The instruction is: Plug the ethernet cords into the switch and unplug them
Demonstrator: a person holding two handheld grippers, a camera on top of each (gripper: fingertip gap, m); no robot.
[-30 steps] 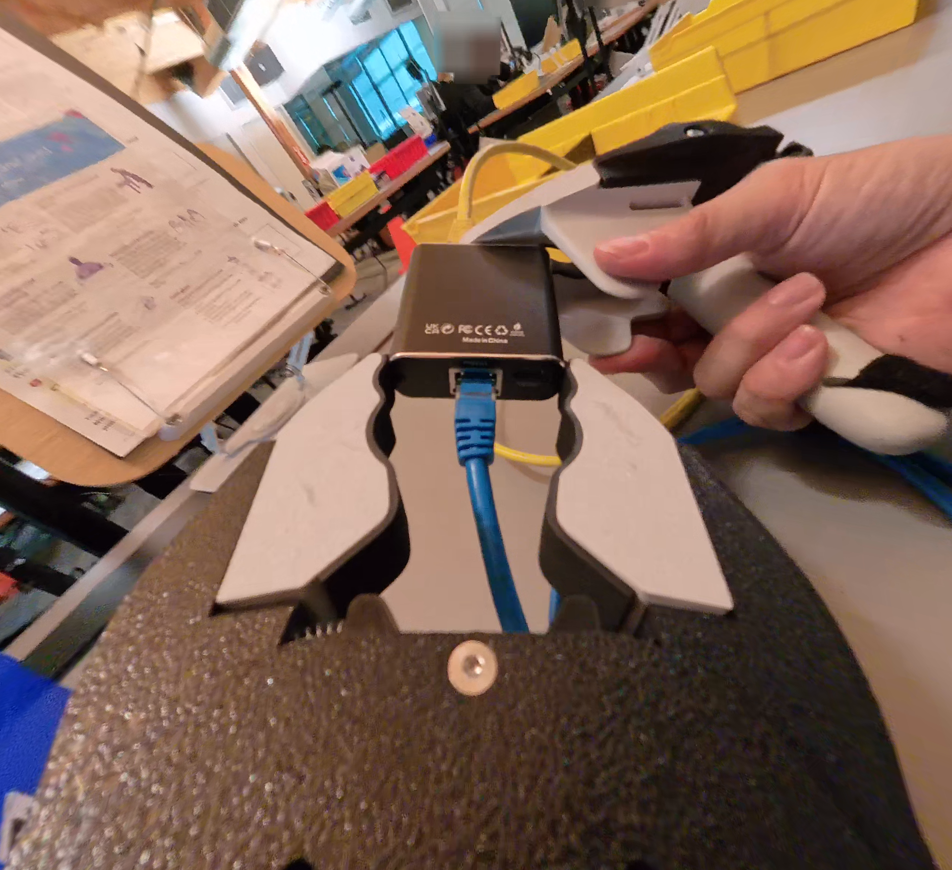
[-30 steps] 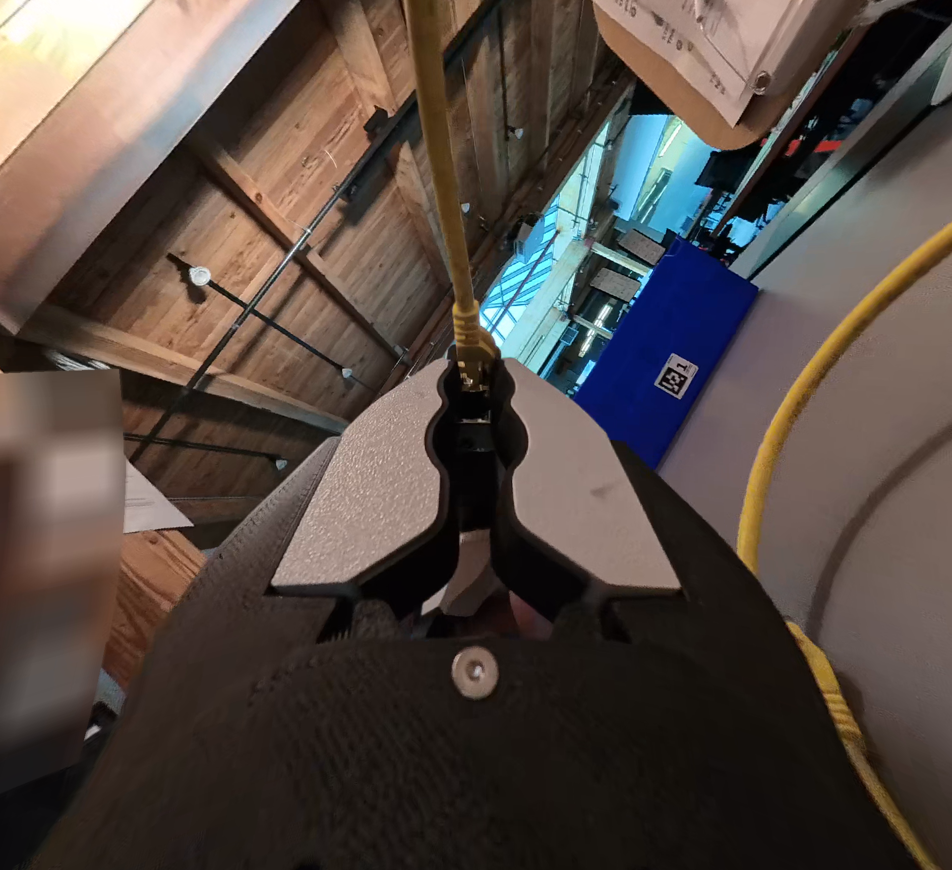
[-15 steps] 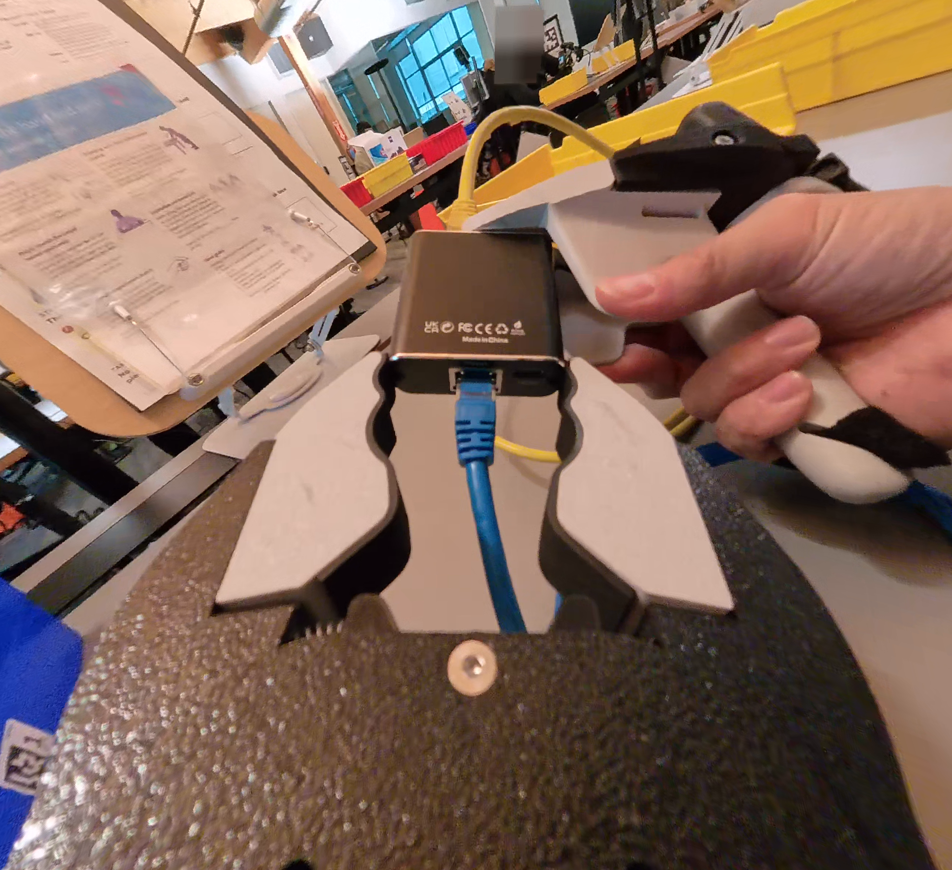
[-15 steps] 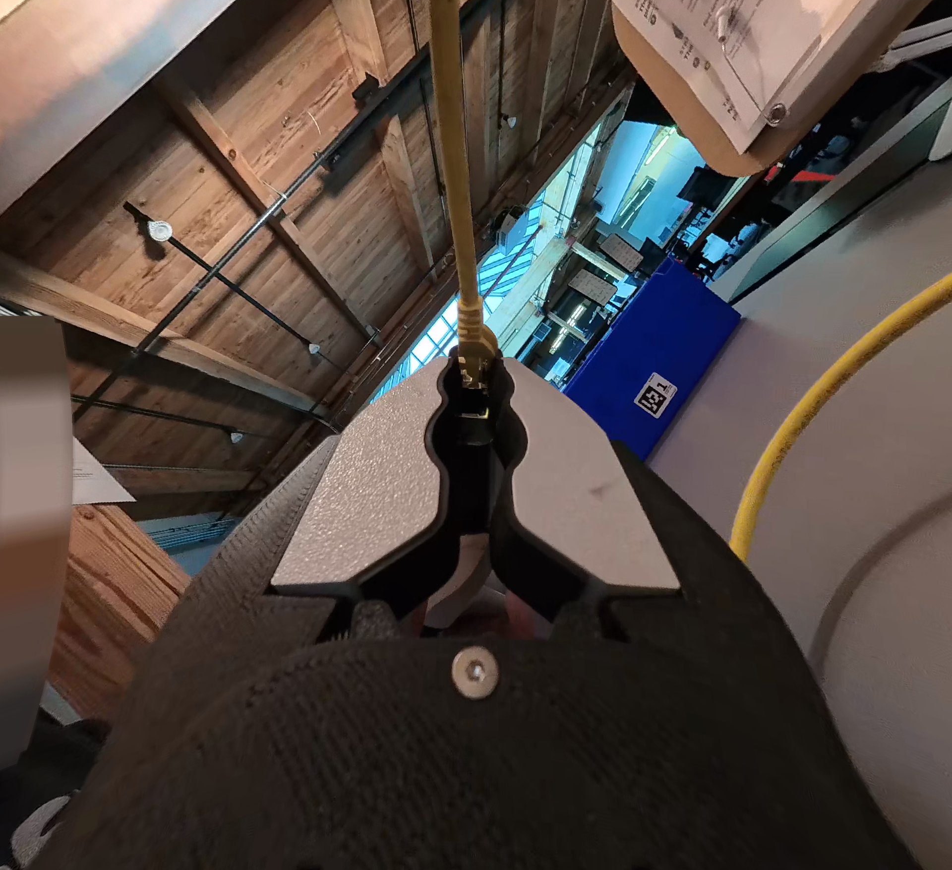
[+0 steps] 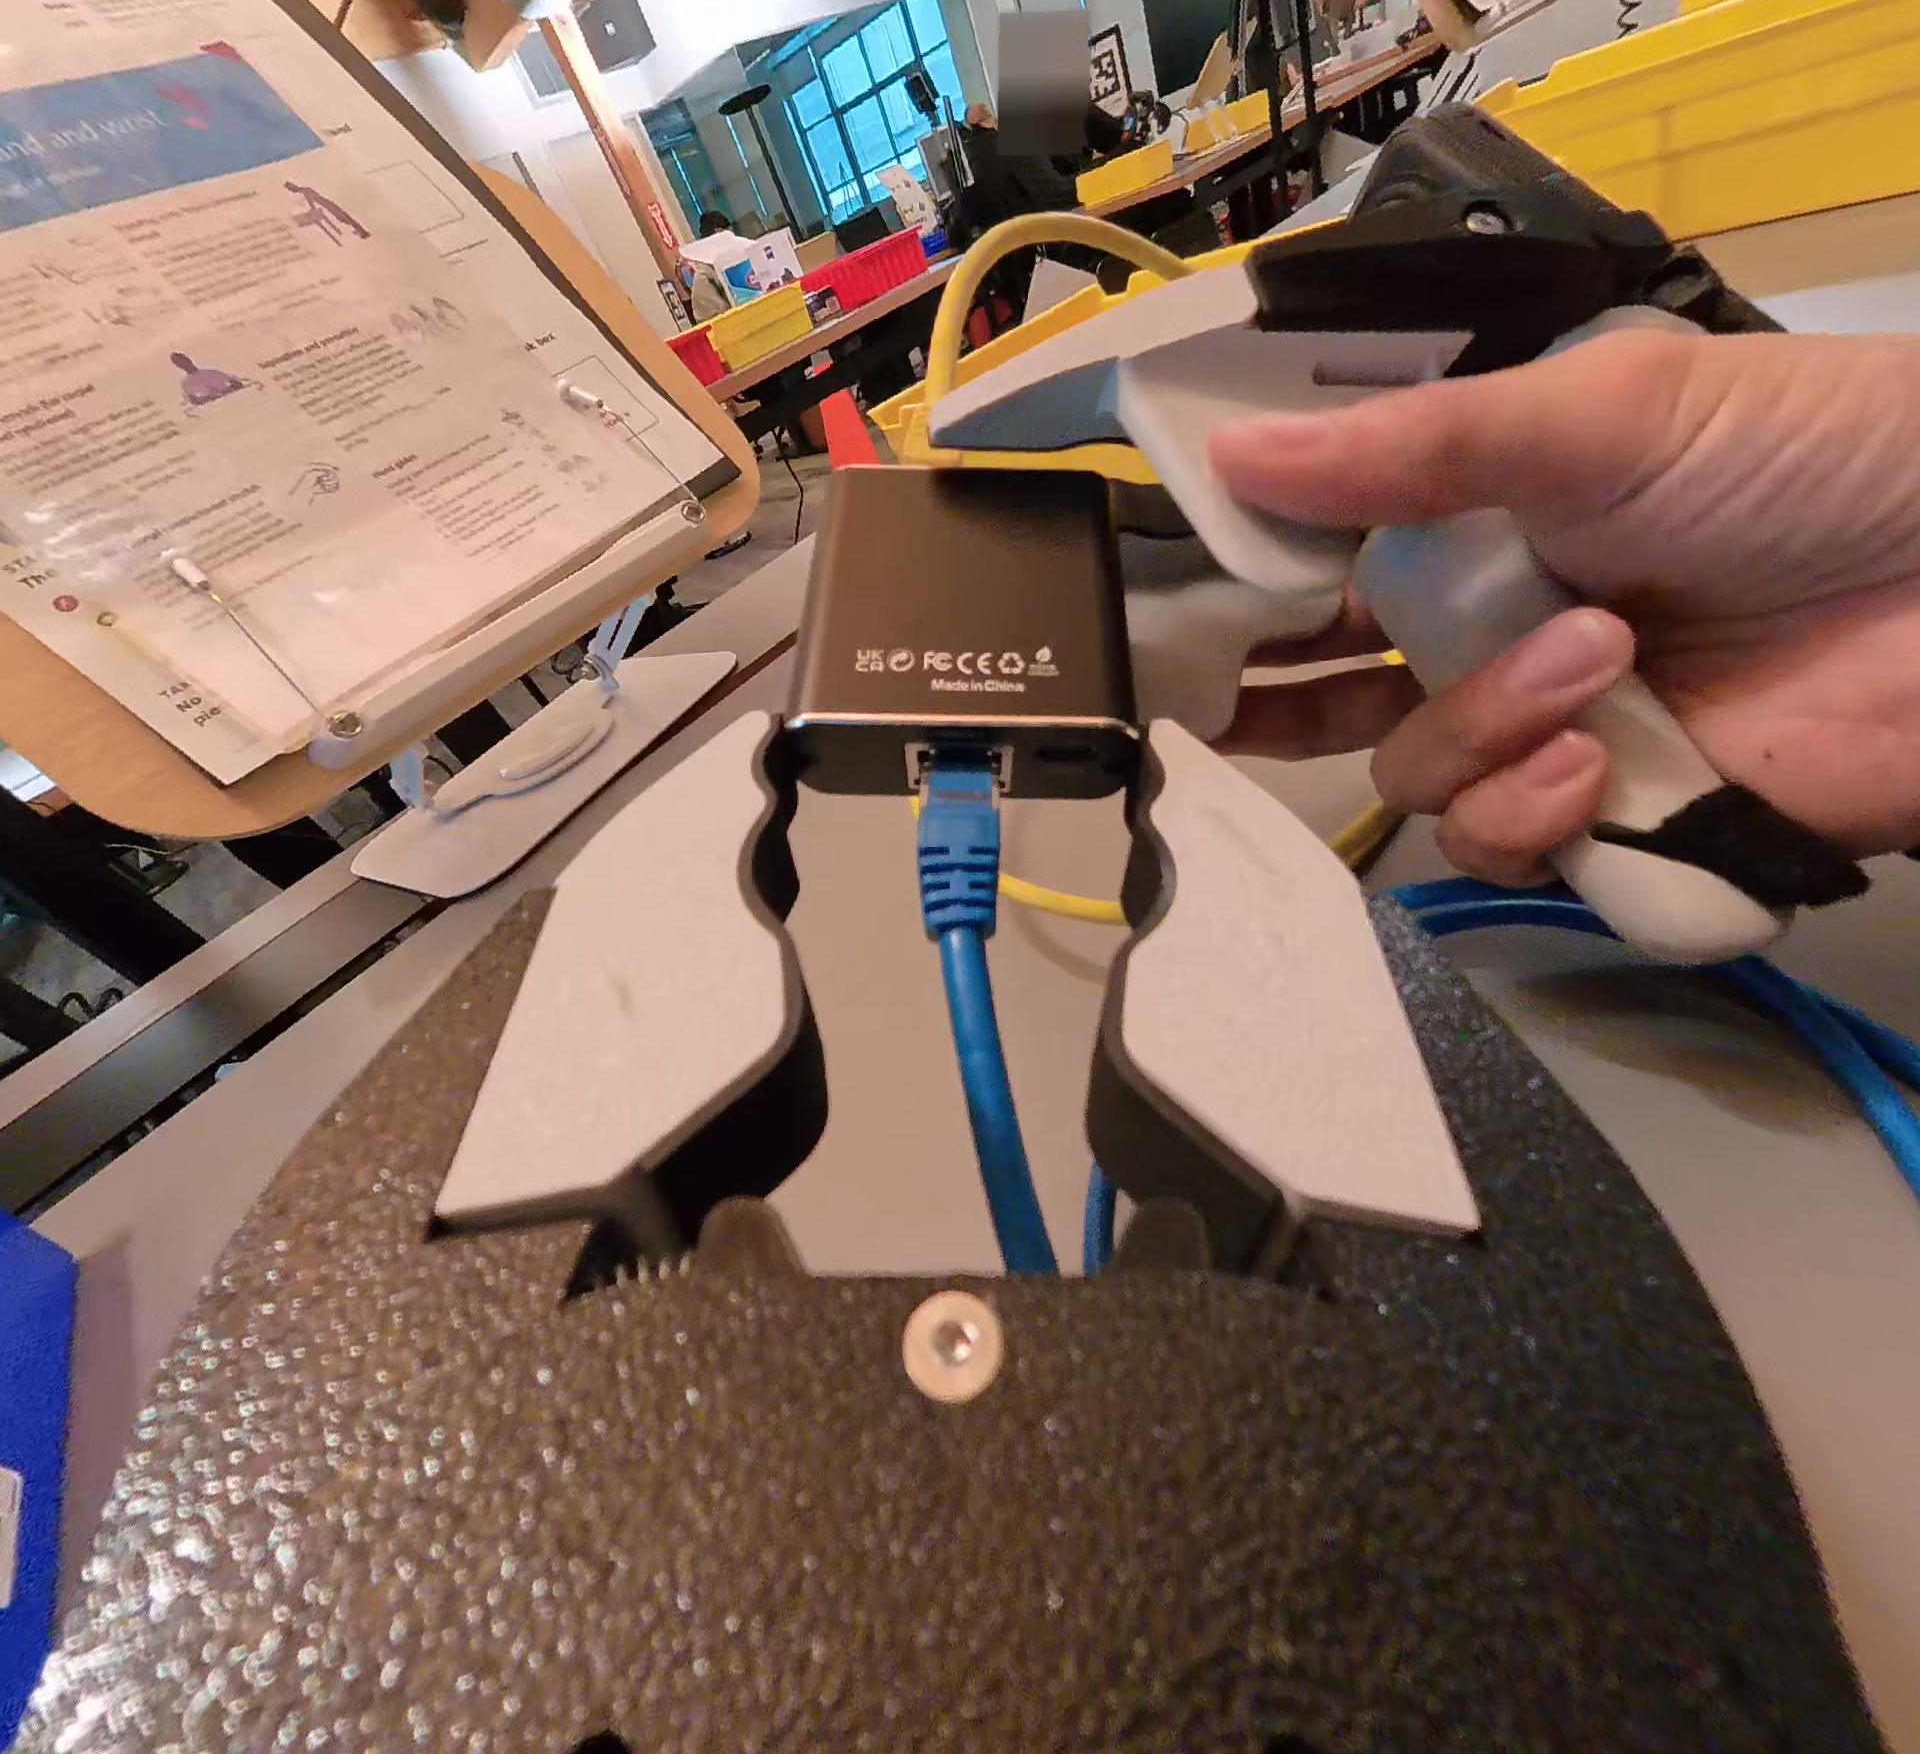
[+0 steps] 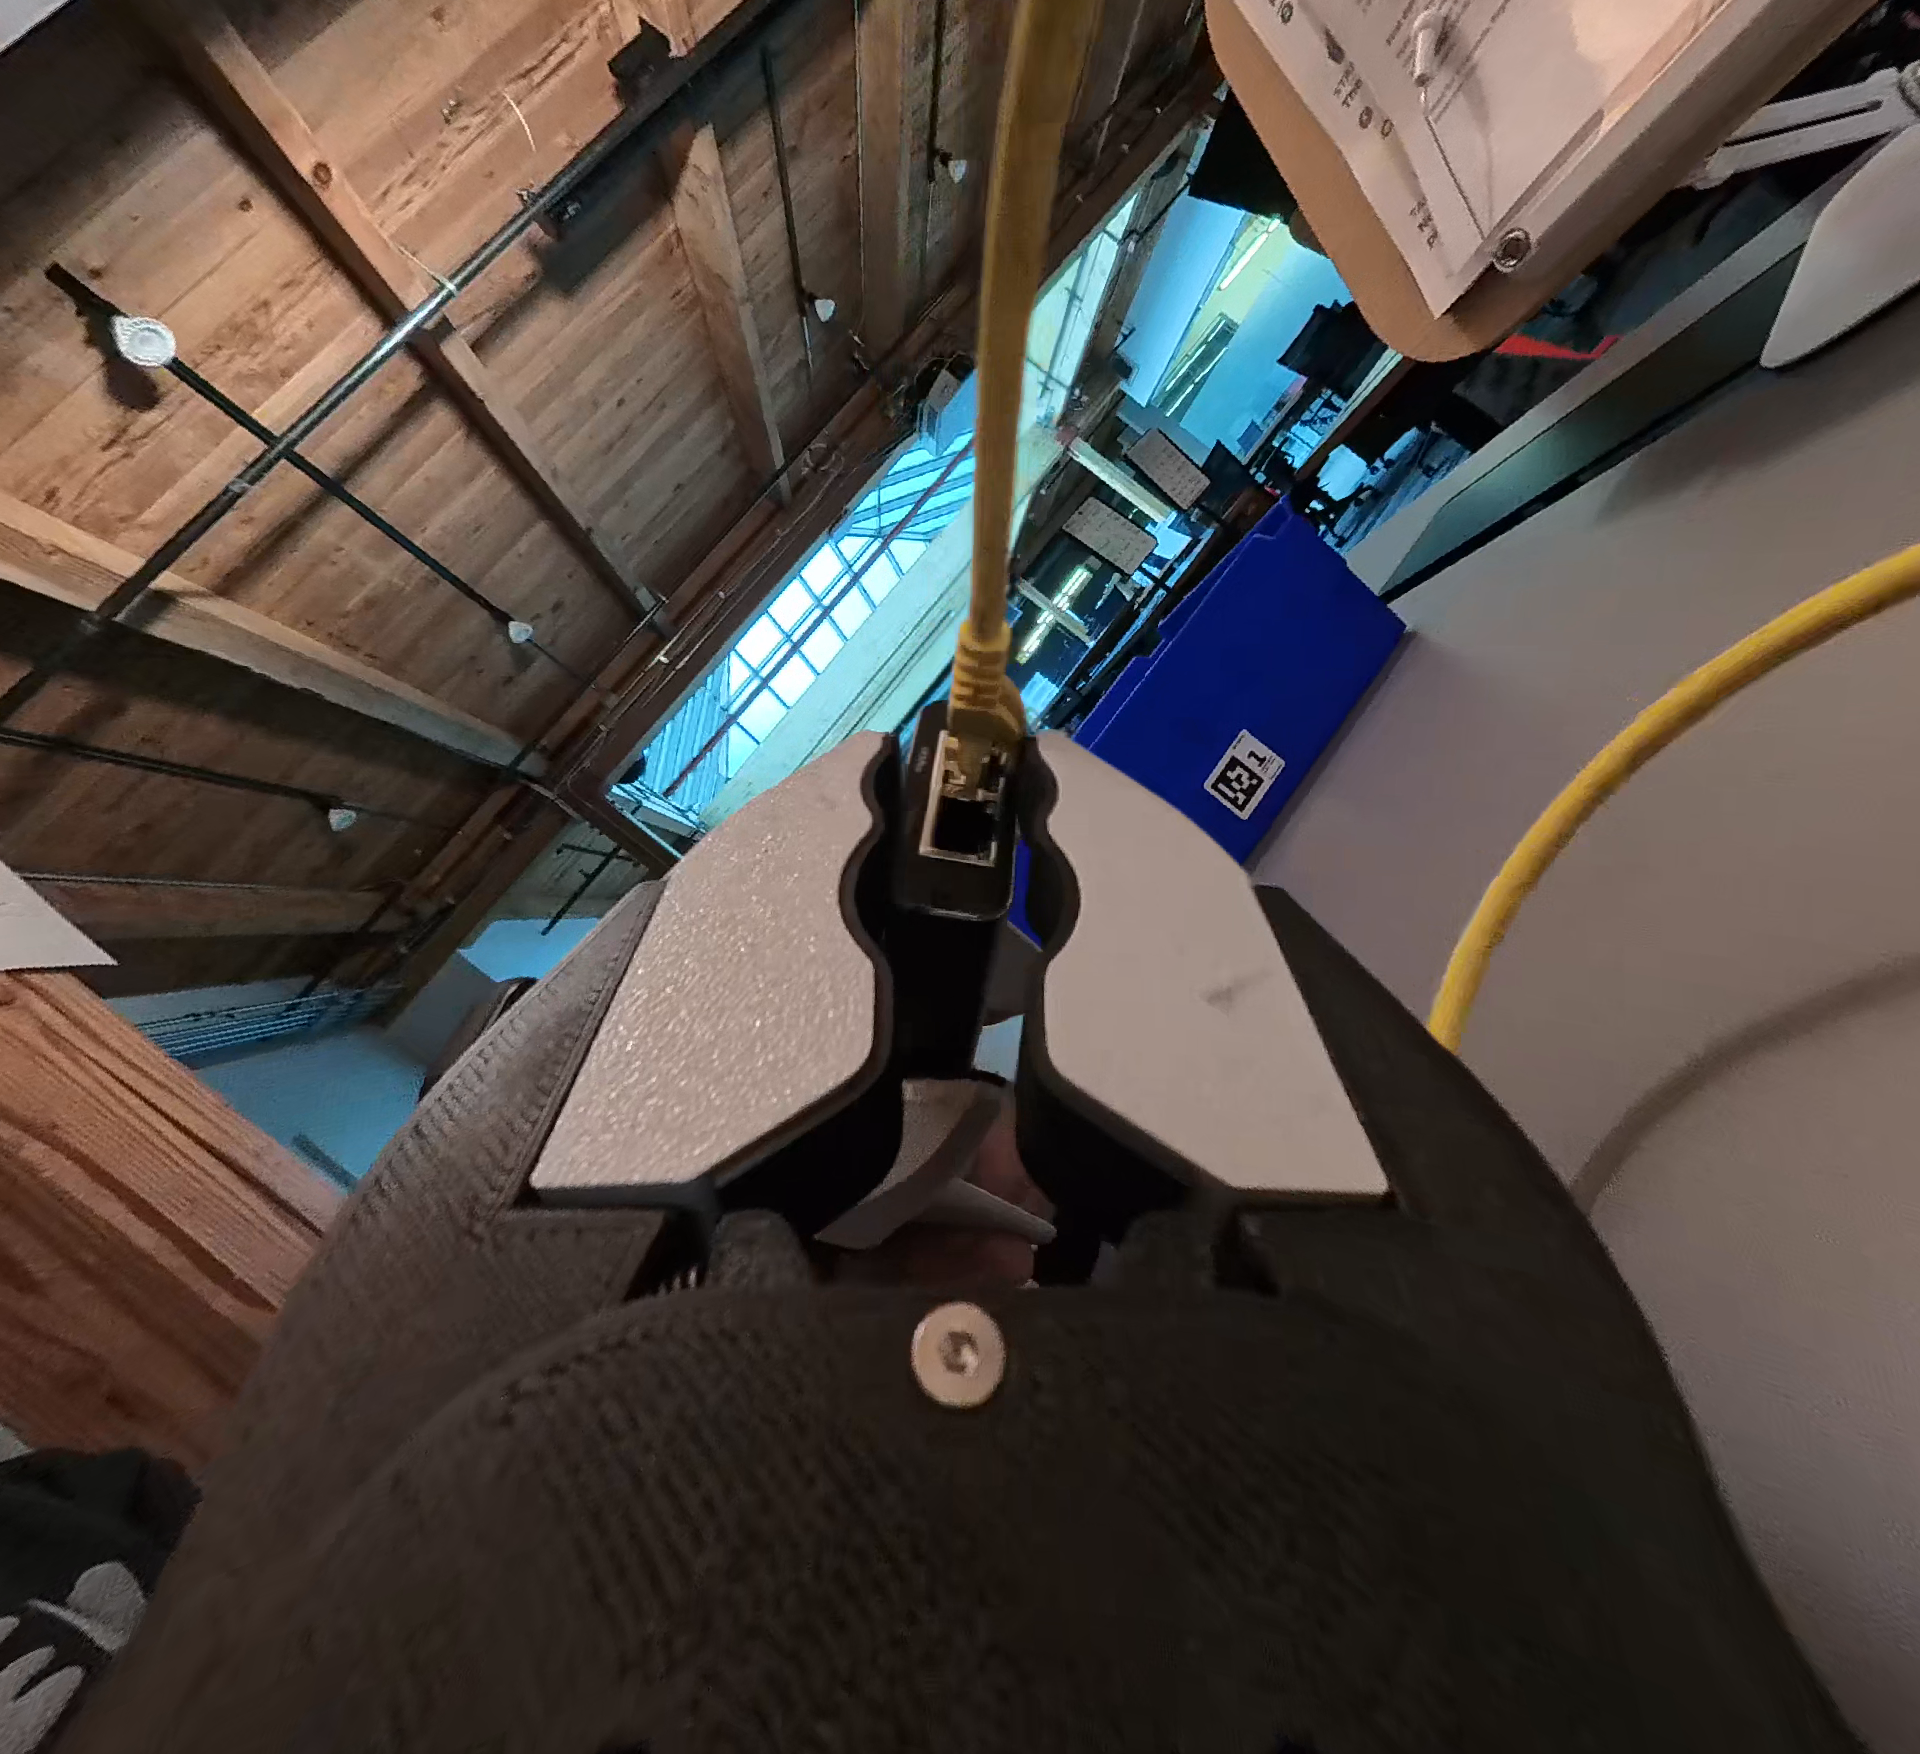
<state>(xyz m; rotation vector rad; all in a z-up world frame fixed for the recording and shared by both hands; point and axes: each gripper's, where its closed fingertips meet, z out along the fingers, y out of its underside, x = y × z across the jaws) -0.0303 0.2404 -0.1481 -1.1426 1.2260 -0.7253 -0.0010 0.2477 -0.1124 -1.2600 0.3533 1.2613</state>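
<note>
My left gripper (image 5: 961,748) is shut on the near end of the black switch (image 5: 961,582) and holds it above the table. A blue ethernet cord (image 5: 977,1029) is plugged into the switch's near face and runs back between my fingers. My right gripper (image 5: 1039,447), held by a hand (image 5: 1662,561), straddles the far end of the switch. In the right wrist view its jaws (image 6: 961,748) stand slightly apart around the switch end (image 6: 951,883). The yellow plug (image 6: 979,696) sits in one port, beyond the fingertips. The port beside it (image 6: 961,831) is empty.
A tilted document stand (image 5: 312,354) rises at the left. Yellow bins (image 5: 1714,73) line the back right. A blue bin (image 6: 1247,696) stands at the table edge. Slack yellow cord (image 6: 1558,821) and blue cord (image 5: 1818,1029) lie on the grey table (image 5: 1662,1289).
The right gripper's jaws have parted from the yellow plug, which now sits in the switch port beyond the fingertips. The left gripper keeps hold of the switch and has tilted a little.
</note>
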